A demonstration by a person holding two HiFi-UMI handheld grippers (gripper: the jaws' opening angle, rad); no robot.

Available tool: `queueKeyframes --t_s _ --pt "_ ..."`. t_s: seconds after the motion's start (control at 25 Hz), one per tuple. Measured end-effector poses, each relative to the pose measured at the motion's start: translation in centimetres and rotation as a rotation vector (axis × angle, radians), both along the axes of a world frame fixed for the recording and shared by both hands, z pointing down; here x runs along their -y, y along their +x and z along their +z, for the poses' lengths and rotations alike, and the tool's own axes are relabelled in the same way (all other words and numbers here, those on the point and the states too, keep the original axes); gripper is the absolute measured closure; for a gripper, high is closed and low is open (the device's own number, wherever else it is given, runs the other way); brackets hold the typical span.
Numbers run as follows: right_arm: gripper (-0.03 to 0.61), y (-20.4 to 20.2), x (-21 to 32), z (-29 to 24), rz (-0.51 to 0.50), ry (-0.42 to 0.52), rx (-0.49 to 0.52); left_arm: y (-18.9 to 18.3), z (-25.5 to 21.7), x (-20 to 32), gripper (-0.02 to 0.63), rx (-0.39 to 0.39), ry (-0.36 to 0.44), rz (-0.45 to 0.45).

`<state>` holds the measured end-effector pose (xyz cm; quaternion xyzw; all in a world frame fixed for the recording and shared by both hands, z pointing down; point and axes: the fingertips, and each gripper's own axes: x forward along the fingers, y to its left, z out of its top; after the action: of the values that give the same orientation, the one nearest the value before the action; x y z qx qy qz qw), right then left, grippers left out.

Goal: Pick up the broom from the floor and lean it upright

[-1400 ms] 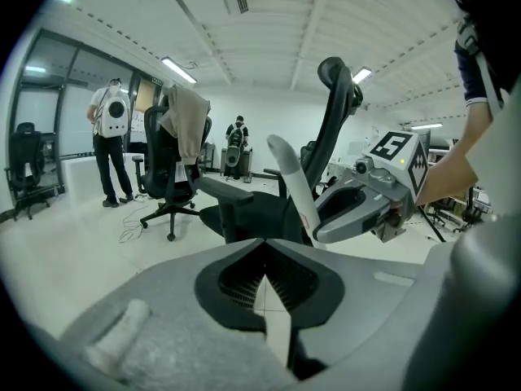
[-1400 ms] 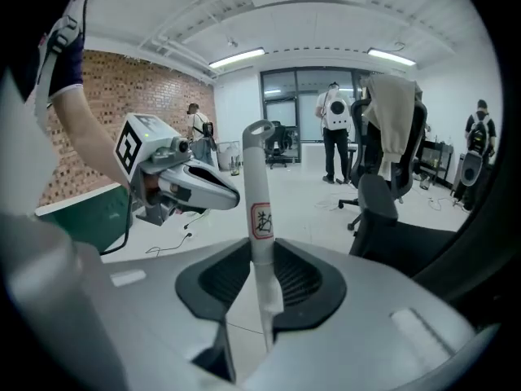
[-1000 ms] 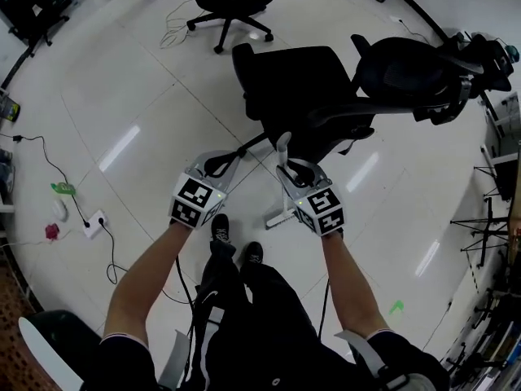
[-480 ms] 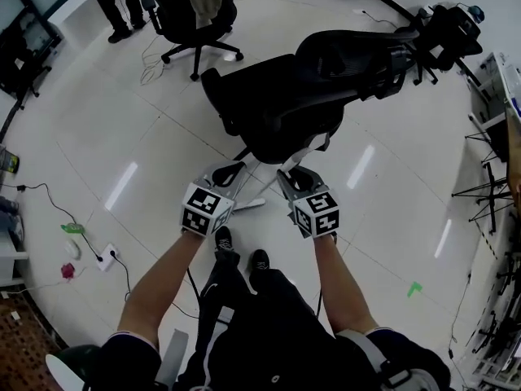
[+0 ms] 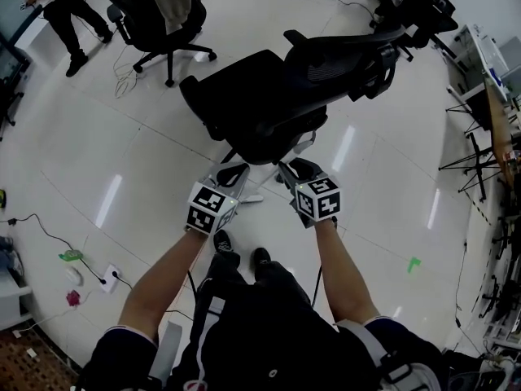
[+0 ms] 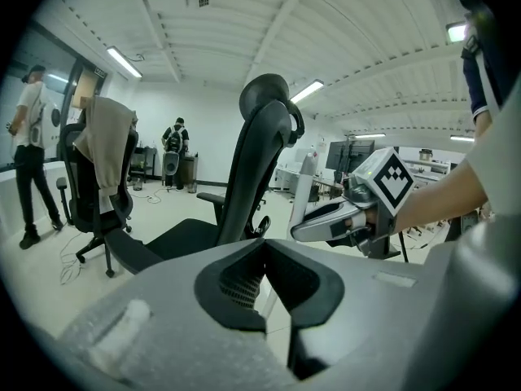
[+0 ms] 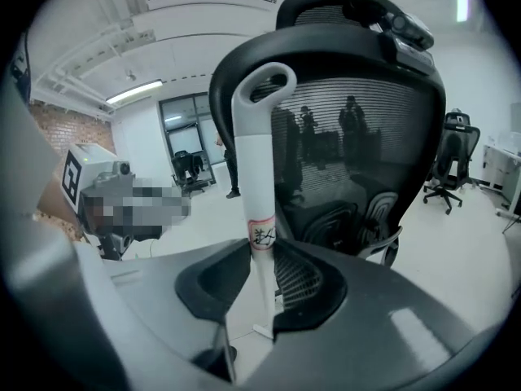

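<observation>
The broom's white handle (image 7: 260, 177) stands nearly upright between the jaws of my right gripper (image 7: 262, 255), which is shut on it. Its looped top reaches up in front of the mesh back of a black office chair (image 7: 358, 137). In the left gripper view the handle (image 6: 304, 187) rises from the right gripper (image 6: 298, 233). The broom's head is hidden. In the head view my right gripper (image 5: 286, 169) and left gripper (image 5: 232, 172) sit side by side just short of the chair (image 5: 269, 104). My left gripper (image 6: 264, 247) looks shut, with nothing between its pads.
A second office chair (image 5: 155, 6) draped with a beige garment stands at the far left, a person (image 5: 65, 6) beside it. A power strip (image 5: 110, 277) and cables lie on the floor at left. Stands (image 5: 472, 145) and desks line the right edge.
Both grippers have moved forward and closer to the black chair's seat. The right gripper has rolled, and the handle in it stands more upright.
</observation>
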<state>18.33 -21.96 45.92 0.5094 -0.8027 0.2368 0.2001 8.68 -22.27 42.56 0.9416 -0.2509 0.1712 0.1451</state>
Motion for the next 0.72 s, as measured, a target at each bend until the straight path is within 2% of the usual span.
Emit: queueKeyframes --t_s 0.32,0.72 --pt "0.488 4.3 4.2 0.9 0.049 -0.024 -0.011 2.6 1.9 1.0 0.614 0.041 -0.049 0.013" --pt "0.486 9.3 10.5 2.5 0.028 -0.045 0.056 7.8 3.1 1.4 0.614 0.067 -0.089 -0.088"
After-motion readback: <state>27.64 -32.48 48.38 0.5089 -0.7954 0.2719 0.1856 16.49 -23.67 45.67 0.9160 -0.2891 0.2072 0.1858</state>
